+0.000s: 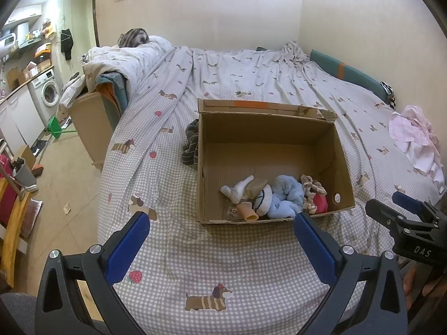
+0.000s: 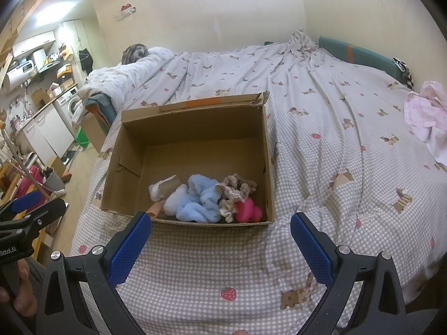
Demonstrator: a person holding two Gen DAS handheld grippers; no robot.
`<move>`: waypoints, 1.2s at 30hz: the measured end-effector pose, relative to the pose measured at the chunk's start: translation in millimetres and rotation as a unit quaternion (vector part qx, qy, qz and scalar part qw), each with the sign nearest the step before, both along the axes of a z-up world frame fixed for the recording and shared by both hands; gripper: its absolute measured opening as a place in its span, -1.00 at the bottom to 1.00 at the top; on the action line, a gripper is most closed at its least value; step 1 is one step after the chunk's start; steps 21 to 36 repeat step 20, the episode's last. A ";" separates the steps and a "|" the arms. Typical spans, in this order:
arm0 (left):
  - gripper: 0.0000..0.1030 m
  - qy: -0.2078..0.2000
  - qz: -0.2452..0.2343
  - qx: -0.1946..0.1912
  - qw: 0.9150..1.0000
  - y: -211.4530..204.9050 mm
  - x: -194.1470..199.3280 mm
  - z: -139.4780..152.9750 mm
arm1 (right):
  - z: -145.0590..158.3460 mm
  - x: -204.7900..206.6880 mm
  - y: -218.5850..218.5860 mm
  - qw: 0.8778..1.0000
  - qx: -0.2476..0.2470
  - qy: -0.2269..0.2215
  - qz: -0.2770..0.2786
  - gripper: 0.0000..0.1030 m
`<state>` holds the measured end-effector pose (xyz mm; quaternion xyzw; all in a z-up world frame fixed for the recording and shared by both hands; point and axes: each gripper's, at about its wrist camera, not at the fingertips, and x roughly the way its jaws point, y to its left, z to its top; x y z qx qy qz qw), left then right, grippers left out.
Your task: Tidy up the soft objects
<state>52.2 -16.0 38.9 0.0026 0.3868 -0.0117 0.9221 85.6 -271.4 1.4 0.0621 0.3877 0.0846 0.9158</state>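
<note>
An open cardboard box (image 1: pixel 268 131) (image 2: pixel 195 120) sits on the bed. Piled in its near end are a light blue cloth (image 1: pixel 287 195) (image 2: pixel 198 198), white socks (image 1: pixel 240 189) (image 2: pixel 174 198), a beige frilly scrunchie (image 1: pixel 311 188) (image 2: pixel 237 189) and a pink soft item (image 1: pixel 320 203) (image 2: pixel 248 210). A dark striped cloth (image 1: pixel 191 142) lies outside against the box's left wall. A pink-and-white garment (image 1: pixel 416 139) (image 2: pixel 427 111) lies at the bed's right. My left gripper (image 1: pixel 220 240) hangs open and empty before the box. My right gripper (image 2: pixel 220 240) is also open and empty.
The bed (image 1: pixel 251 265) (image 2: pixel 335 153) has a checked cover with dog prints. A rolled duvet and pillow (image 1: pixel 125 58) lie at its far left. A cardboard panel (image 1: pixel 92 128) leans by the bedside. A washing machine (image 1: pixel 47 92) and cluttered floor are left.
</note>
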 end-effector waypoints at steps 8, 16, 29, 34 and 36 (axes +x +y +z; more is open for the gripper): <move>1.00 0.001 0.000 0.000 1.000 -0.2 0.0 -0.6 | -0.1 -0.2 0.3 1.000 0.000 -0.001 0.001 1.00; 1.00 -0.002 -0.003 0.001 1.000 -1.2 -0.9 -1.3 | 4.0 2.3 -1.5 1.000 0.002 -0.006 0.003 1.00; 1.00 -0.002 -0.003 0.001 1.000 -1.3 -2.4 -1.2 | 5.0 3.5 -1.2 1.000 0.002 -0.008 0.003 1.00; 1.00 -0.002 -0.003 0.001 1.000 -1.3 -2.4 -1.2 | 5.0 3.5 -1.2 1.000 0.002 -0.008 0.003 1.00; 1.00 -0.002 -0.003 0.001 1.000 -1.3 -2.4 -1.2 | 5.0 3.5 -1.2 1.000 0.002 -0.008 0.003 1.00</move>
